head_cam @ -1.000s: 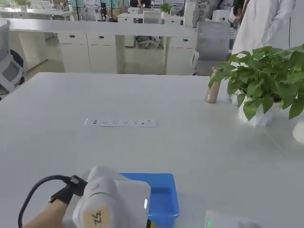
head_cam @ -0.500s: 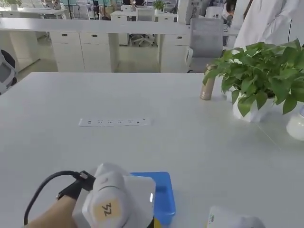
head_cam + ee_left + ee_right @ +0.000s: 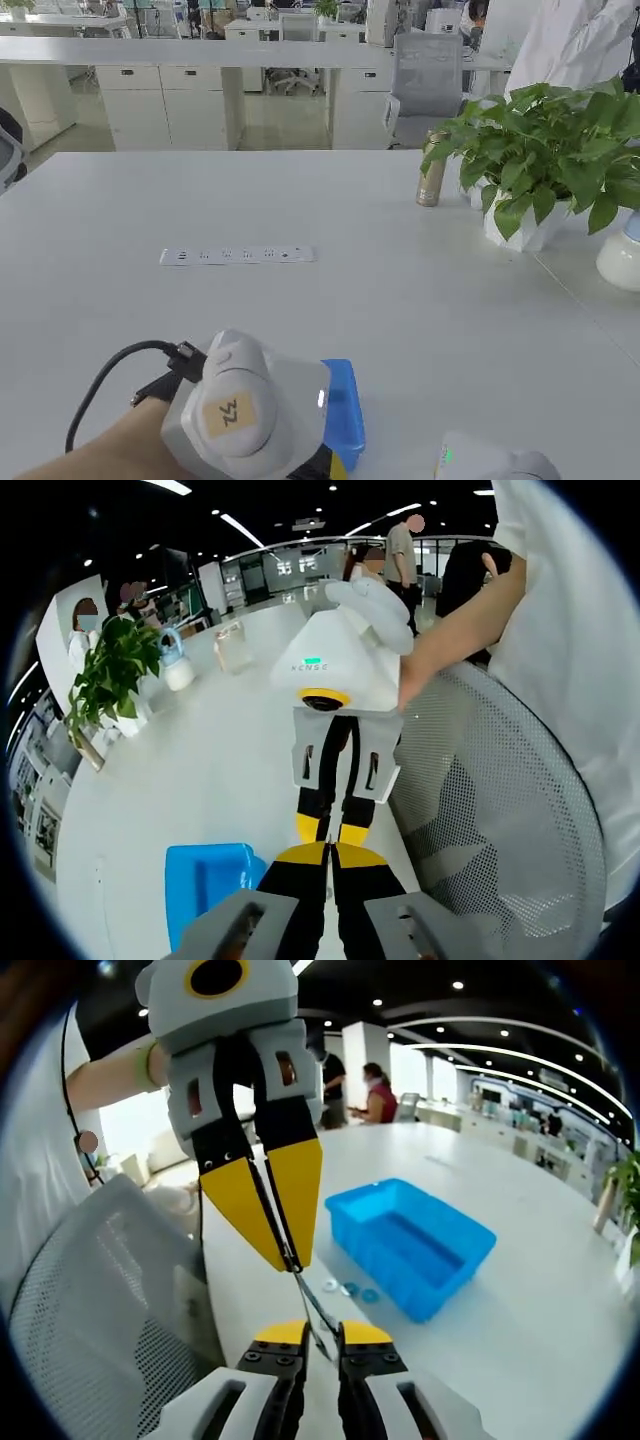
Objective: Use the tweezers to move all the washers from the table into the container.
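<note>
White surface (image 3: 400, 300) carries the blue container (image 3: 410, 1245), open top up for drops. L tool (image 3: 288, 1255) & R tool (image 3: 322, 1338) meet tip to tip, both clenched on the tweezers (image 3: 310, 1300), prob. to reset the grip. Washers (image 3: 348, 1288) lie on the surface just beside the container, not yet picked

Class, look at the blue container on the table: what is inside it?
In the right gripper view the blue container looks empty down to its floor; three washers lie on the table beside it. In the head view the left gripper covers most of it.
</note>
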`<state>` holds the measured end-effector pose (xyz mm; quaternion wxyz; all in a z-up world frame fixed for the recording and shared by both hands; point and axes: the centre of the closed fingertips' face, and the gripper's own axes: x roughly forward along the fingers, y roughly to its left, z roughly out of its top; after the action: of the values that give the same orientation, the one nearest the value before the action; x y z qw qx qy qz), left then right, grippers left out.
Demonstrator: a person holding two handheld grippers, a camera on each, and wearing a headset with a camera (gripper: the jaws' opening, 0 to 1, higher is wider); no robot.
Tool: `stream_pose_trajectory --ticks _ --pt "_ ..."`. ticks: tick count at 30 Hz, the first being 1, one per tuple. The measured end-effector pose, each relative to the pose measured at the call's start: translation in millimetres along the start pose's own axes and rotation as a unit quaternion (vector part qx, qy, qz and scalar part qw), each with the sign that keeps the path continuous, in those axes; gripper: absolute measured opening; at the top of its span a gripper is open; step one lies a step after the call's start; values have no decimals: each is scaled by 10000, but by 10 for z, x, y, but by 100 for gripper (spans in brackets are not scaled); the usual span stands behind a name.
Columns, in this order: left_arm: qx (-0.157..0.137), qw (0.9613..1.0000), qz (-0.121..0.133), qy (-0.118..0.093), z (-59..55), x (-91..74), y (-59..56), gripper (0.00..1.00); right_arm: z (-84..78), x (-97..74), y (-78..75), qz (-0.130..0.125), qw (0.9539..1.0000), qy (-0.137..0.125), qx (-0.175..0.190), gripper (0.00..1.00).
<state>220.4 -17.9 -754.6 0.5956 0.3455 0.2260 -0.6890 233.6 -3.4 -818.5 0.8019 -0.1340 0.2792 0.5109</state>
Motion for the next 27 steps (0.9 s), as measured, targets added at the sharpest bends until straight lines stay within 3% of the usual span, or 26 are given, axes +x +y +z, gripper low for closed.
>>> stream_pose_trajectory --ticks 11,14,23,27 --pt "144 9999 -47 -17 42 14 -21 0 -37 -42 2 -79 9998 103 -123 9" --pt "169 9998 -37 116 22 24 -10 0 -47 -36 11 -41 9999 111 -58 9" --pt "221 9995 -231 -68 94 46 -24 0 -32 -32 -15 -31 10000 48 26 12" --pt "324 9992 -240 -21 103 58 -28 0 -15 -26 -1 17 10000 18 -20 9"
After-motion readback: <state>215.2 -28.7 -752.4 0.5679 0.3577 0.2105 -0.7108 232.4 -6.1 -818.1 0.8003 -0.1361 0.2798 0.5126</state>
